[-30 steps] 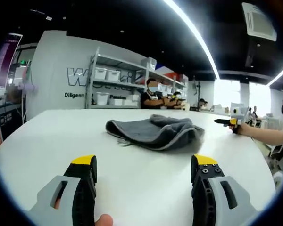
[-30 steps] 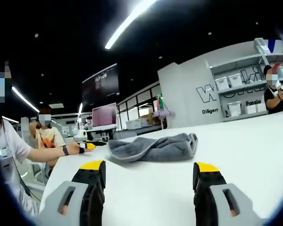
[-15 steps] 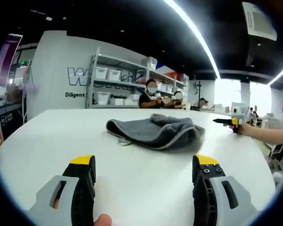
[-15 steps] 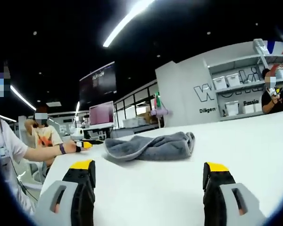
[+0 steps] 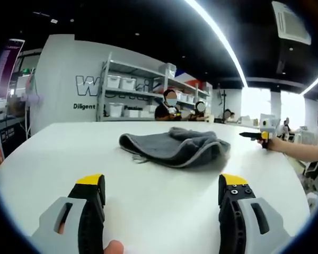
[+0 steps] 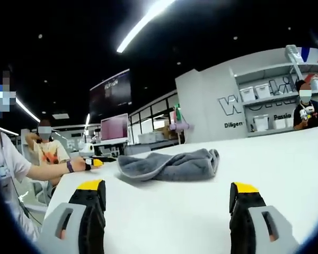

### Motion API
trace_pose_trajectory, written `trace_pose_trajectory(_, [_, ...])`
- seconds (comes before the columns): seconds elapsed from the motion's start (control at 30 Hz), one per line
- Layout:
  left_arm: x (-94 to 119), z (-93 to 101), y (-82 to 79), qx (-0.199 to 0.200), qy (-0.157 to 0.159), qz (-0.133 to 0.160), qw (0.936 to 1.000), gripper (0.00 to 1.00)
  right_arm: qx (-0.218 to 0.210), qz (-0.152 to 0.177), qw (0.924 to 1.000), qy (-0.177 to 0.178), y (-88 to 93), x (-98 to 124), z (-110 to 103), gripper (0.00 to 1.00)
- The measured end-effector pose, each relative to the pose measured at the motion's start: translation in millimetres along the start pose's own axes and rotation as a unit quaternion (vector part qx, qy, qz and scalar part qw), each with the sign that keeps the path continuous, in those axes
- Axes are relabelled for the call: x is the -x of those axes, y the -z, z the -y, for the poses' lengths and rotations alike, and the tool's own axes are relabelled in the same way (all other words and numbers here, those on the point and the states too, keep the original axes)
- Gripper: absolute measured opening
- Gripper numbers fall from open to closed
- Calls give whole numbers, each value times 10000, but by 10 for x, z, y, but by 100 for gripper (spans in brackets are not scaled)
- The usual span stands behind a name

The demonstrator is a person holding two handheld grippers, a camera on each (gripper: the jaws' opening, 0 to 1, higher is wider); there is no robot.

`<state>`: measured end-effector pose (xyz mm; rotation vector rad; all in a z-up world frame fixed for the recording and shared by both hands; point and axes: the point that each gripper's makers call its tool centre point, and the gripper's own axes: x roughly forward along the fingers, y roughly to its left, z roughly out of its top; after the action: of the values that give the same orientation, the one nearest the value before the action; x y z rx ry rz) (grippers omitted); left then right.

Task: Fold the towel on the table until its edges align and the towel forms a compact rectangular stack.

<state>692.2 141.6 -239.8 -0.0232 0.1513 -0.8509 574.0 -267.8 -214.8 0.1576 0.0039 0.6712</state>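
- In the left gripper view, the left gripper [image 5: 159,197] sits nearest, low over the white table [image 5: 53,153], its yellow-tipped jaws spread wide apart with nothing between them.
- In the right gripper view, the right gripper [image 6: 167,203] likewise hangs low over the table [image 6: 286,159], jaws wide apart and holding nothing.
- Beyond the left gripper's jaws, the grey towel [image 5: 175,147] lies crumpled in a loose heap near the middle of the tabletop, well apart from the jaws, with a pale edge trim showing along its near side.
- In the right gripper view the towel [image 6: 169,164] rests ahead of the jaws, slightly toward the left side of the view, bunched and uneven, not squared up.
- Near the far table edge, the right gripper [image 5: 256,136] enters the left gripper view from the right; the left gripper [image 6: 95,163] shows at the left of the right gripper view, held at the end of an outstretched arm.
- Behind the table stands a shelving unit [image 5: 132,90] with white bins, against a grey wall with lettering.
- People stand by the shelves in the background.
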Motion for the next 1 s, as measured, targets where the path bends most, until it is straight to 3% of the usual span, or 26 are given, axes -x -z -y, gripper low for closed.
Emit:
trace_pose_trajectory(0.6, [-45,53,6,-326,72,-106,9994,90,-44,-13,10000,-79,-14,-34,39,99])
trace_pose_trajectory(0.83, [-59,66,-12,-421,86,-91,9990,90,44,-117,9999,-25,45,-21,-63,99])
trace_pose_trajectory(1.0, [-81,127,-1,-576,141,-131,9982,90,111,-228,9997,30,71,-27,-23,98])
